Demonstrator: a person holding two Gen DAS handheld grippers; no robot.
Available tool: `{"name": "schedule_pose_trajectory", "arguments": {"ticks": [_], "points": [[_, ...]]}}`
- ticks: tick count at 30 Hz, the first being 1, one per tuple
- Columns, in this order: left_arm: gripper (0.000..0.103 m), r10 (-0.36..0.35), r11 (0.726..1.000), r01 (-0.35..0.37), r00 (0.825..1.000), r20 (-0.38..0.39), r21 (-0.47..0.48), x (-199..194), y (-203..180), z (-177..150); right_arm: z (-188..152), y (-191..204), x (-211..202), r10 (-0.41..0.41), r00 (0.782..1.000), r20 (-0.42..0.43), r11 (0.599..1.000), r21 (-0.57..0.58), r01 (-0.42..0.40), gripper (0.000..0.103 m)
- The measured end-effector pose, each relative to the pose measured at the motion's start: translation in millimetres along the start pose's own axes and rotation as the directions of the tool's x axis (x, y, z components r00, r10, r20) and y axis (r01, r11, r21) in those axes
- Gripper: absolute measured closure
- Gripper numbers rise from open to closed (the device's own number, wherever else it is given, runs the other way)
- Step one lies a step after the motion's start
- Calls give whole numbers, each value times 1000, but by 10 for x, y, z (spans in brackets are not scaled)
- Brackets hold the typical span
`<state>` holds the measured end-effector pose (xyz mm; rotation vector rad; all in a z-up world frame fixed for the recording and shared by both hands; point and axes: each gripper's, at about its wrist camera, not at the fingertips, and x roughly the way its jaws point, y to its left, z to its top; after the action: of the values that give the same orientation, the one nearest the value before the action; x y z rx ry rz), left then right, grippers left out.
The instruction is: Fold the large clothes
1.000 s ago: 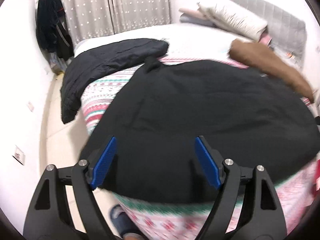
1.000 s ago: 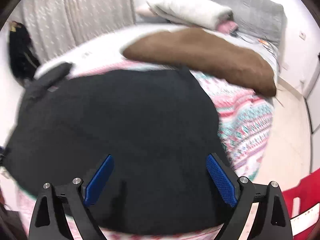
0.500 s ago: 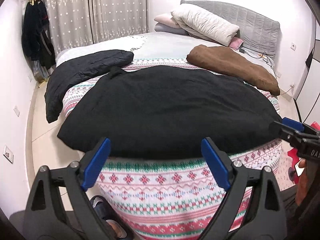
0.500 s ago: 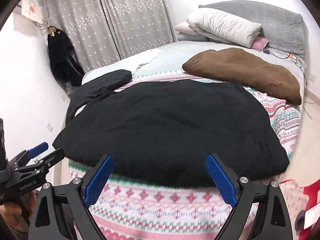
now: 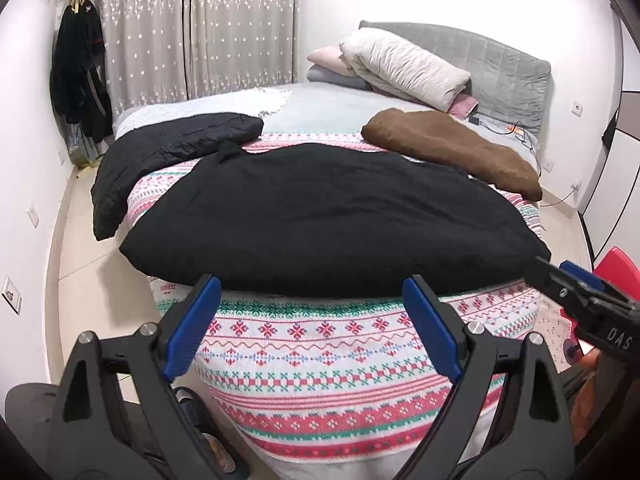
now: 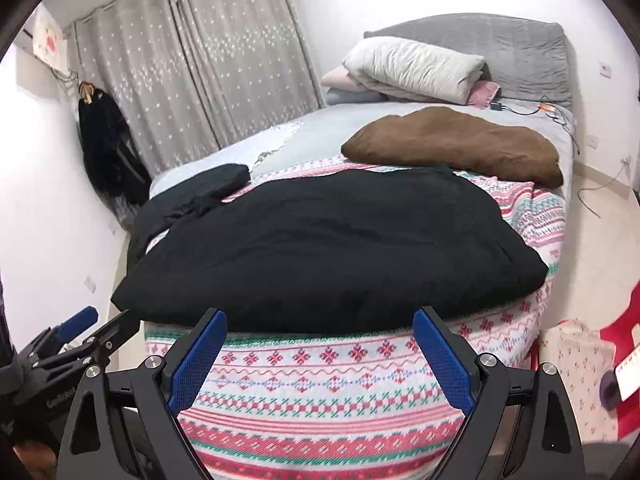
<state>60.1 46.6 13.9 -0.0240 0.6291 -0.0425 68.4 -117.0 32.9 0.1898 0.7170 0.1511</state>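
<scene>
A large black garment (image 5: pixel 336 216) lies spread flat across the foot of the bed on a red, white and green patterned blanket (image 5: pixel 320 360); it also shows in the right wrist view (image 6: pixel 328 248). My left gripper (image 5: pixel 312 328) is open and empty, held back from the bed's foot edge, below the garment's near hem. My right gripper (image 6: pixel 320 356) is open and empty, also back from the foot edge. The right gripper shows at the right edge of the left wrist view (image 5: pixel 580 296). The left gripper shows at the lower left of the right wrist view (image 6: pixel 80 340).
A second black garment (image 5: pixel 160 152) hangs over the bed's left side. A brown garment (image 5: pixel 452 148) lies at the right. Pillows (image 5: pixel 400 68) are stacked at the grey headboard. Dark clothes (image 5: pixel 80 72) hang on the left wall. A red object (image 5: pixel 616 268) stands on the floor at right.
Both grippers have pulled back and away from over the black garment to beyond the foot of the bed. The garment now lies flat, untouched.
</scene>
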Motion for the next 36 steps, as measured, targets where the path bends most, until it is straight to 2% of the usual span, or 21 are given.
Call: {"name": "schedule_pose_trajectory", "arguments": {"ticks": [4,13,19,21,30,36], "points": [[11,-10,1000,10,1000,30,-4,-129,23,-87,-144,98,-142,-42,999,11,999,13,41,8],[8,51,999,-52,992,119,10,-375,54,-171,-220,457,-530,-143,983,113,985,-80,153,5],[7,55,998,-54,993,103,-12,-404,96,-203,-238,548,-642,-174,976,127,978,-89,186,2],[2,62,998,-61,993,101,-7,-393,92,-213,-246,582,-660,-184,975,127,976,-96,196,0],[1,63,998,-62,995,81,-10,-324,107,-238,-253,626,-562,-197,973,121,971,-110,211,0],[1,33,999,-33,998,47,2,-237,74,-264,-257,585,-528,-211,968,135,971,-89,224,0]]}}
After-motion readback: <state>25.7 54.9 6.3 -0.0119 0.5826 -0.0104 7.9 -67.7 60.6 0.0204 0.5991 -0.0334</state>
